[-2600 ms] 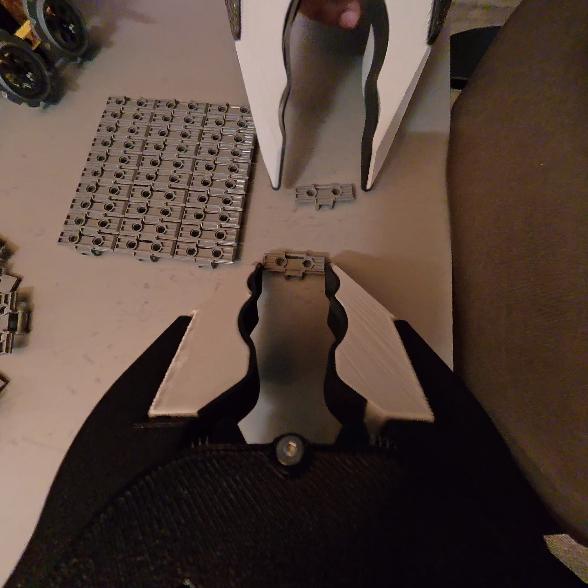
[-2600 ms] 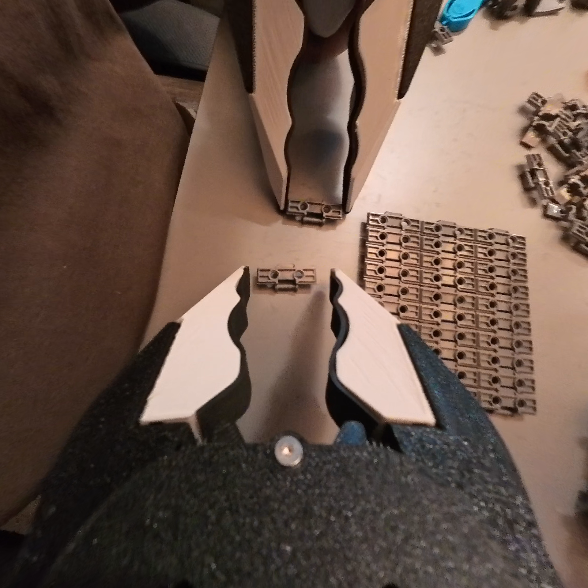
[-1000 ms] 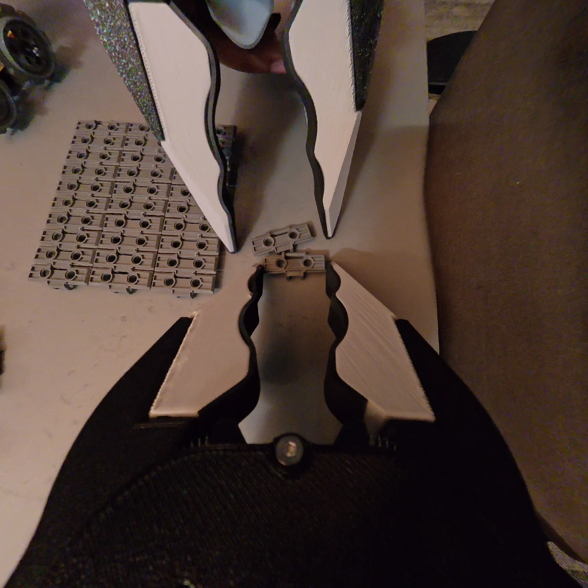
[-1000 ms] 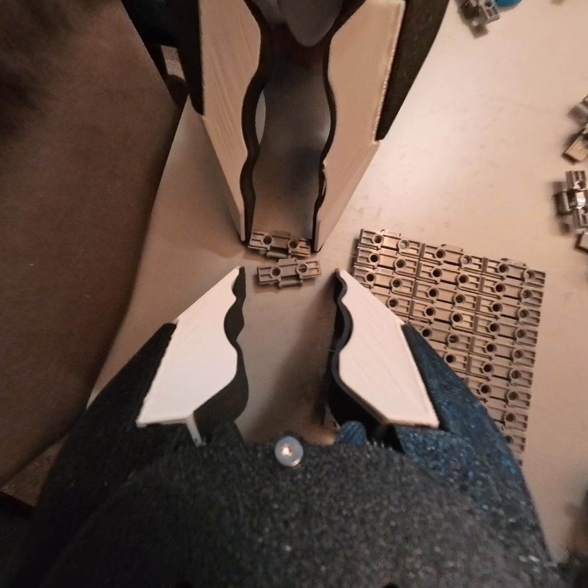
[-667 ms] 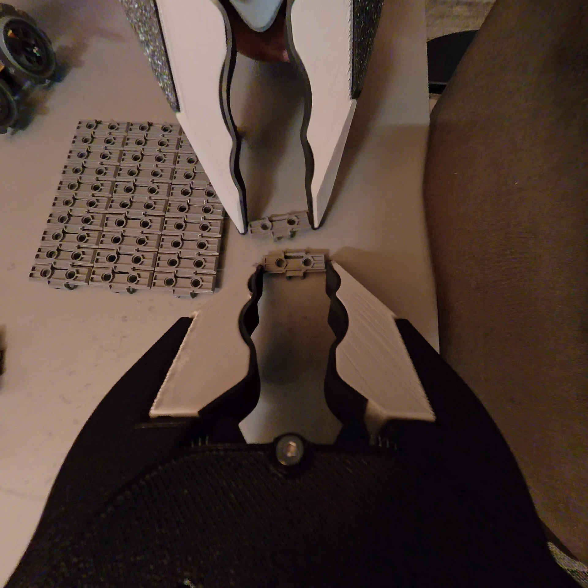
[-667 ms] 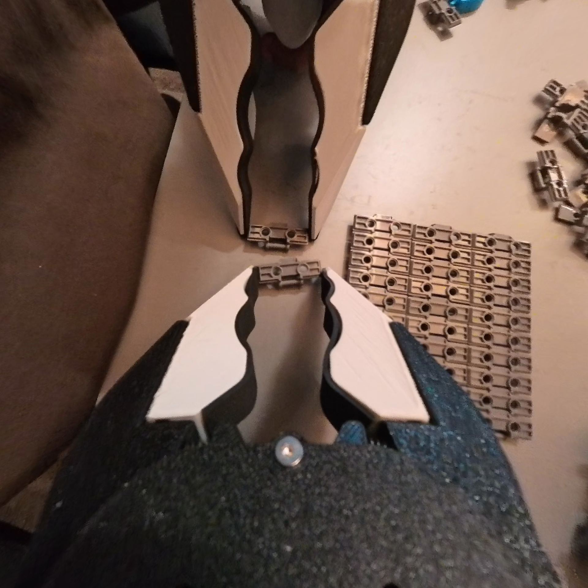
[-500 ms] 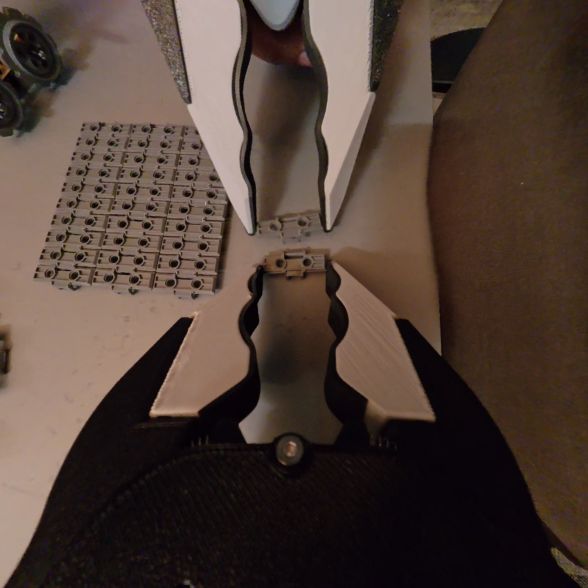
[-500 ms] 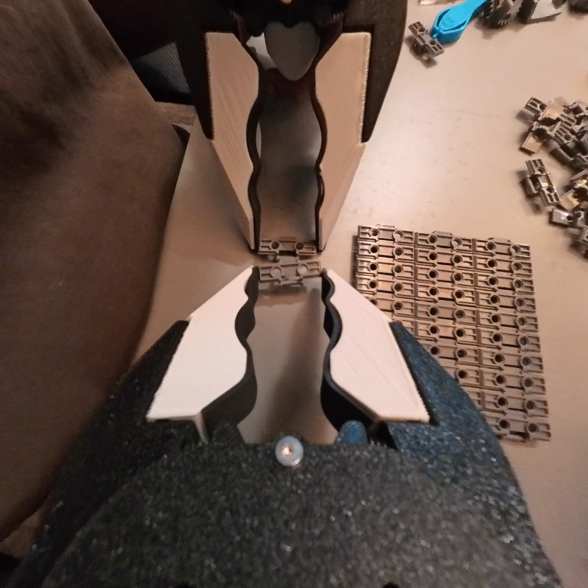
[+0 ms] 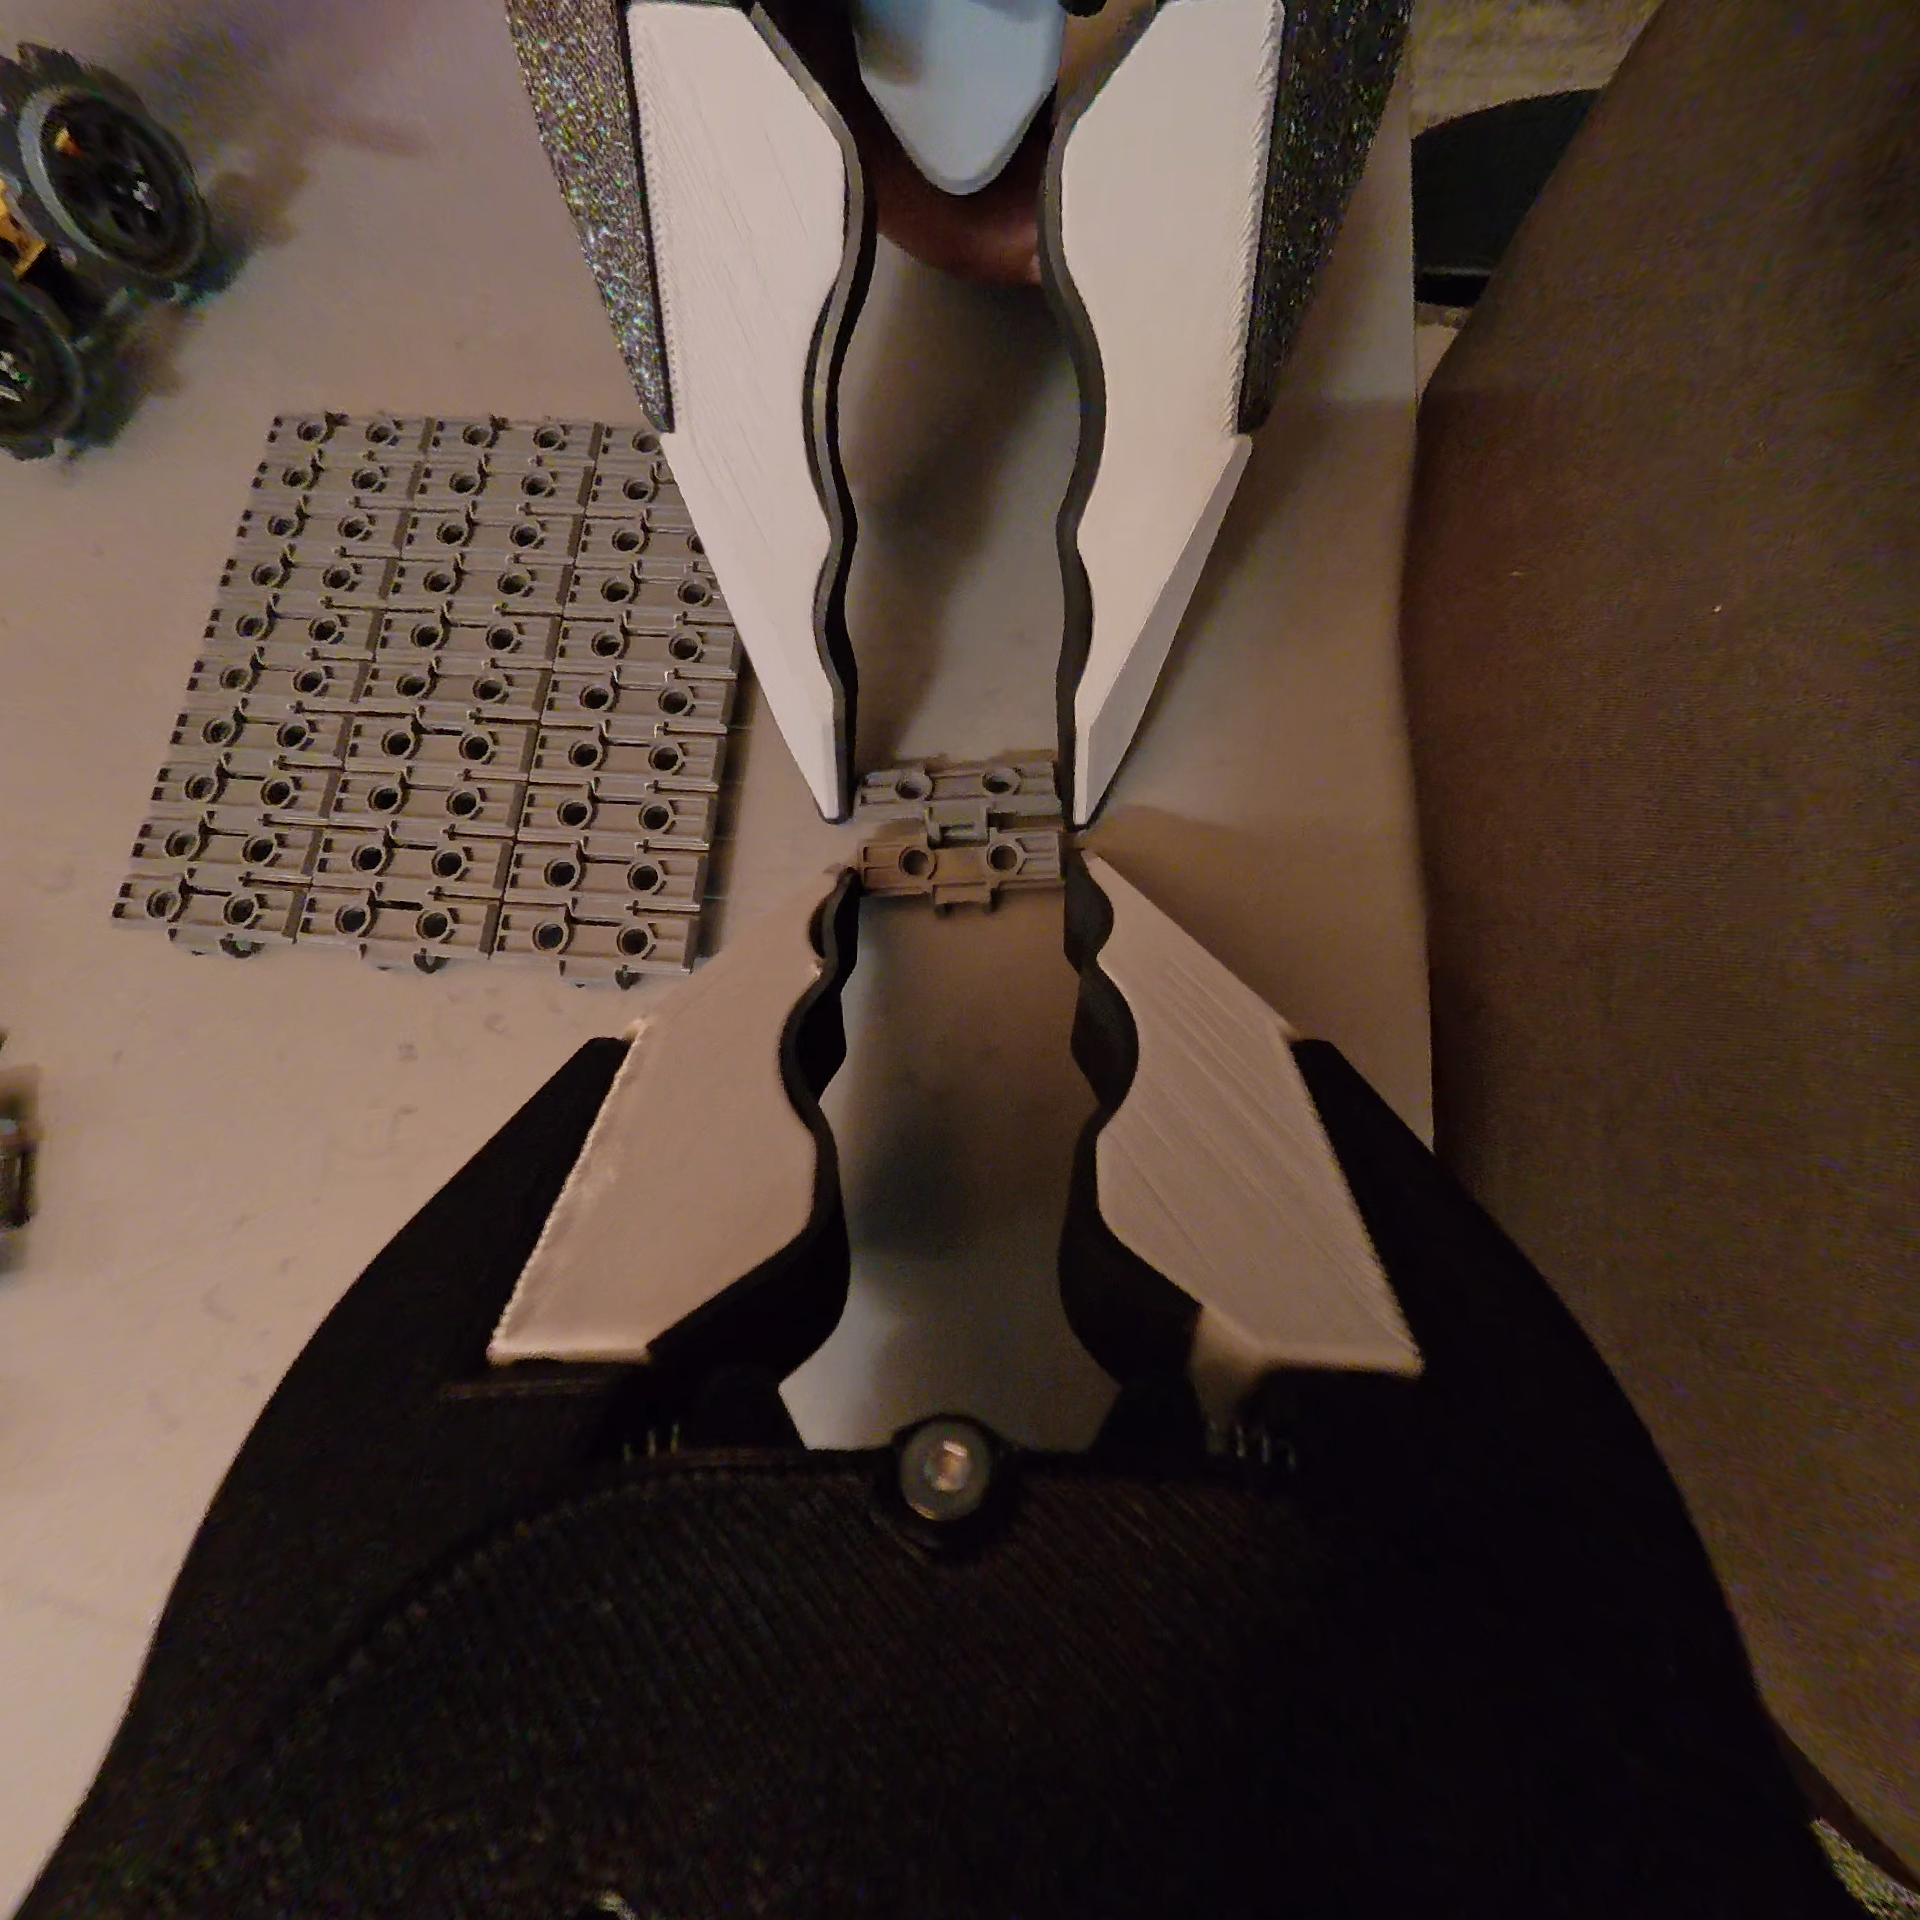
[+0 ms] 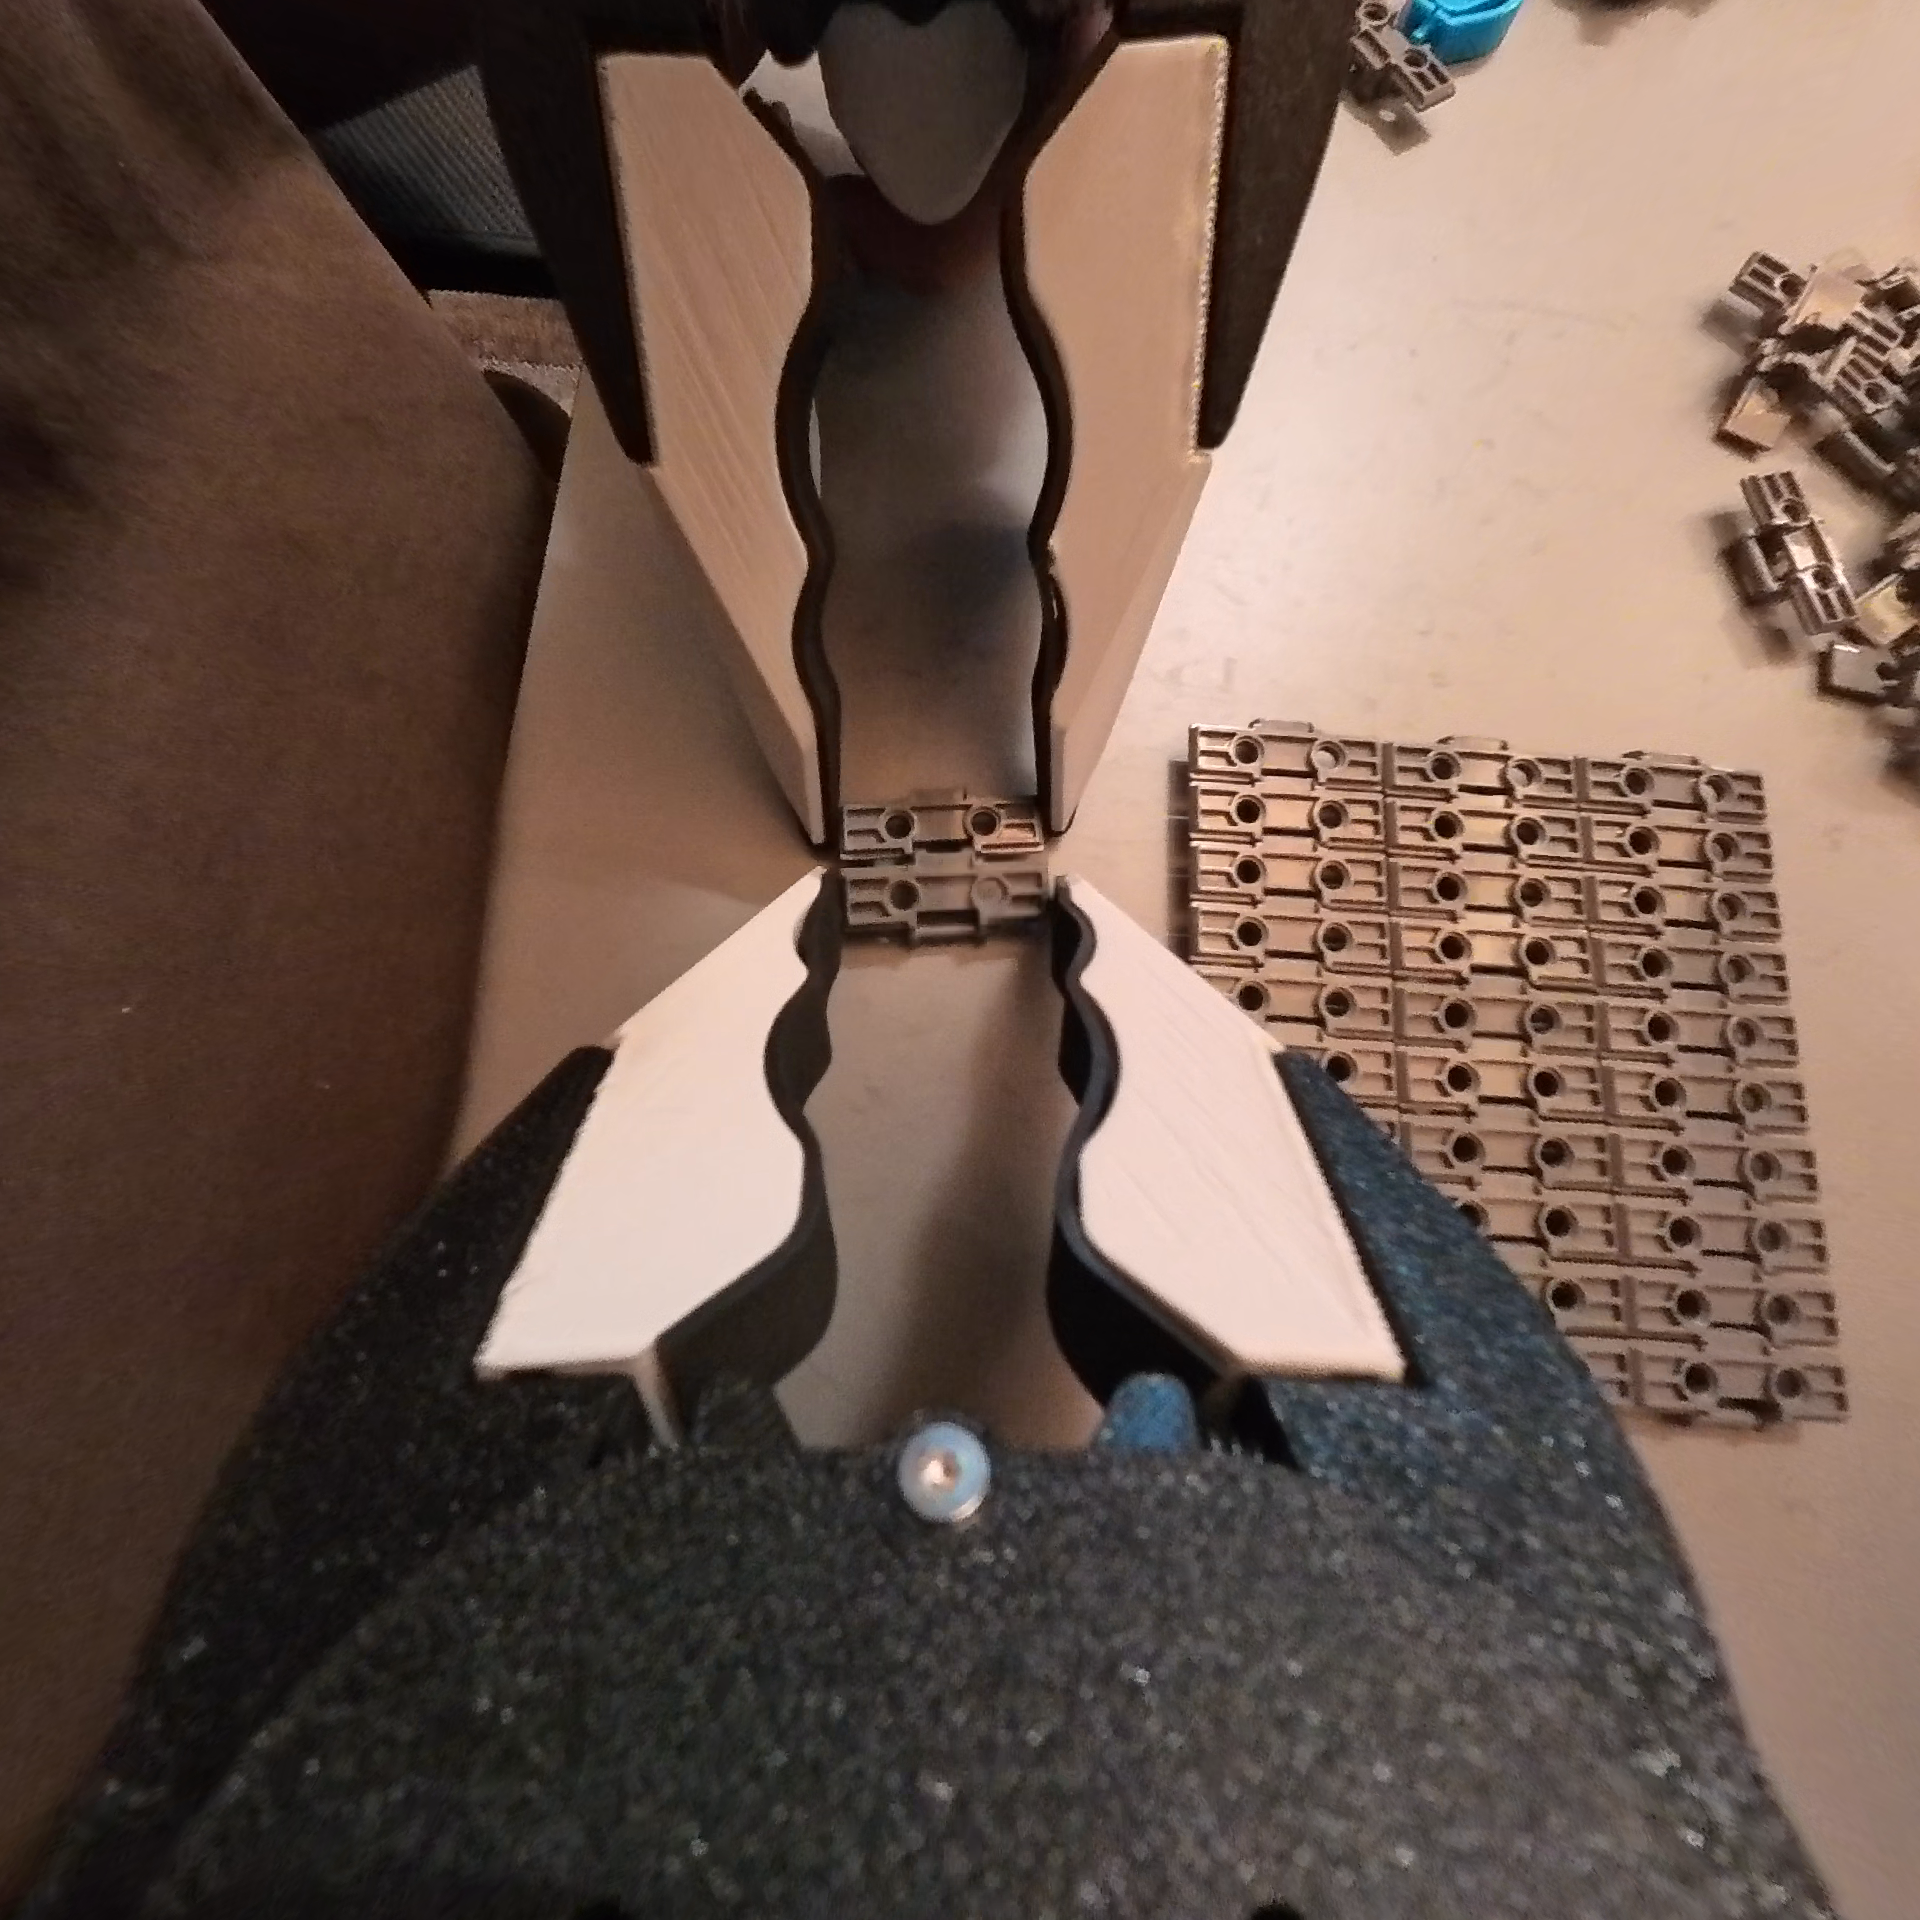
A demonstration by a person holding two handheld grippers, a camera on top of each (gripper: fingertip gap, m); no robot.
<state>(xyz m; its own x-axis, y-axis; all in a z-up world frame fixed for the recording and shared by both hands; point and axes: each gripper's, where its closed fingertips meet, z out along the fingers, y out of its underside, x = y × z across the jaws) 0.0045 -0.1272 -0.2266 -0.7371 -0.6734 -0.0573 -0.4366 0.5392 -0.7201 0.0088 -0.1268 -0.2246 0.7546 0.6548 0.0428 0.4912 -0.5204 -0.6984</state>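
My left gripper [image 9: 961, 881] is shut on a small grey track link [image 9: 914, 862] just above the pale table [image 9: 208, 1195]. My right gripper [image 9: 958, 808] comes in from the opposite side, shut on a second grey link [image 9: 997, 781]. The two links meet edge to edge, their tabs touching. In the right wrist view my right gripper [image 10: 942, 896] holds its link [image 10: 899, 896] against the link [image 10: 987, 826] in my left gripper [image 10: 940, 828]. Whether the links are locked together, I cannot tell.
A flat mat of joined grey links [image 9: 436, 696] lies beside the grippers, also in the right wrist view [image 10: 1496, 1049]. Black wheels [image 9: 83, 249] stand at the far corner. A pile of loose links [image 10: 1849, 301] and a blue part [image 10: 1465, 16] lie farther off. Brown fabric [image 9: 1683, 831] borders the table edge. Less than 4 cm separates the two grippers' tips.
My right gripper closed on the link that lay on the table and moved toward my left gripper. The gap between the two links has shut and they now touch.
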